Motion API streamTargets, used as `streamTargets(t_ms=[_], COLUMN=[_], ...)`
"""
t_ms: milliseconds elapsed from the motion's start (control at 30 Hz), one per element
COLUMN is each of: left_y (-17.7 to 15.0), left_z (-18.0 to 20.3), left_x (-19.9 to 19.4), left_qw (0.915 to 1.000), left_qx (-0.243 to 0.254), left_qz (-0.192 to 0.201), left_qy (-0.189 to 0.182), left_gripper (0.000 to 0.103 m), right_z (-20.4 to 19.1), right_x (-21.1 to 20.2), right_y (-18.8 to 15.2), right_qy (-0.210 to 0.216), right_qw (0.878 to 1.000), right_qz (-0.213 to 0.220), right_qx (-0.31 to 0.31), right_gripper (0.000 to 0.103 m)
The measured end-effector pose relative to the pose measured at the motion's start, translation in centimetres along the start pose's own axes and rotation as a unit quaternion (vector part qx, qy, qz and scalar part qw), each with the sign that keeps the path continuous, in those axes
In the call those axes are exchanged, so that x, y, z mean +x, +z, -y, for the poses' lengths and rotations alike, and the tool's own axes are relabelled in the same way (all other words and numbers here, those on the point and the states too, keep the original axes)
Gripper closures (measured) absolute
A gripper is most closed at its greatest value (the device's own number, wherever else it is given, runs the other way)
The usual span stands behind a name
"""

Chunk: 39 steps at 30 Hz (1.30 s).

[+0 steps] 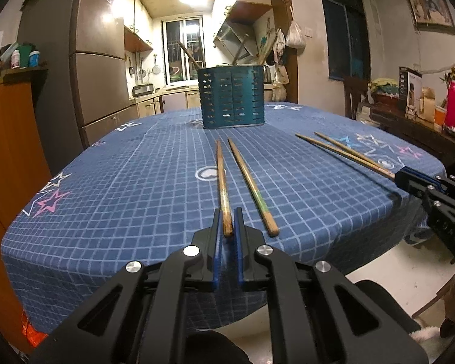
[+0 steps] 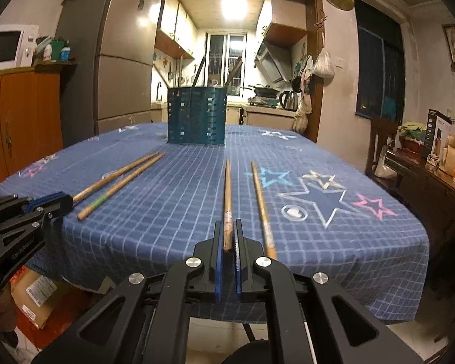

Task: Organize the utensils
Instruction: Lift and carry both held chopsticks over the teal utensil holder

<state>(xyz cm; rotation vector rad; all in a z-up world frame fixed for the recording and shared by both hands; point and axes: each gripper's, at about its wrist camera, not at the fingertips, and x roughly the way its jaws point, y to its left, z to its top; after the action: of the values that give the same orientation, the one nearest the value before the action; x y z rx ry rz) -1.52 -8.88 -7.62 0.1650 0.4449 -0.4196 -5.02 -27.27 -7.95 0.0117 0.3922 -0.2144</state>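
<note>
Kitchen behind a table under a blue checked cloth. We note the left gripper and right gripper tilted slightly down, each clamped on a chopstick end, one more beside each. The perforated holder at the far edge contains a few sticks.

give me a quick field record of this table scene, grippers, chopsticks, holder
left gripper: shut on near end of a chopstick
right gripper: shut on near end of another chopstick
loose chopsticks: one beside each held one, green-banded chopstick by the left, pale chopstick by the right
holder: teal, perforated, upright at far side, utensils already in it
surface: table under blue checked cloth with stars
chopsticks in holder from this set: not yet
</note>
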Motion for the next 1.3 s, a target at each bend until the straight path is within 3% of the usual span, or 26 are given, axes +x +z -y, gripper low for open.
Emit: streamTargets(t_ms=[267,467,600,1033,1300], left_y=[1.5,4.7,7.9,16.4,19.9], left_z=[-1.0,-2.6,-3.3,-5.0,-6.1], left_x=[-1.7,-2.8,-3.7,-4.5,-2.3], left_qw=[0.9997,0.9987,0.9986,0.9985,0.9983], left_qx=[-0.011,-0.026,-0.023,-0.036,-0.056], left_qz=[0.018,0.031,0.030,0.040,0.017], left_qy=[0.010,0.029,0.035,0.010,0.000], left_gripper=[0.098,0.098,0.098,0.098,0.098], right_z=[0.1,0.5,1.2,2.3,2.9], right_x=[-2.0,-3.3,-3.7,-5.1,-2.5], right_y=[1.8,4.2,7.1,15.9,20.4], right_qy=[0.011,0.023,0.056,0.096,0.124], right_qw=[0.999,0.998,0.998,0.992,0.990], right_qz=[0.026,0.042,0.030,0.061,0.055], right_qx=[-0.015,-0.029,-0.029,-0.059,-0.048], right_gripper=[0.095,0.095,0.095,0.095,0.095])
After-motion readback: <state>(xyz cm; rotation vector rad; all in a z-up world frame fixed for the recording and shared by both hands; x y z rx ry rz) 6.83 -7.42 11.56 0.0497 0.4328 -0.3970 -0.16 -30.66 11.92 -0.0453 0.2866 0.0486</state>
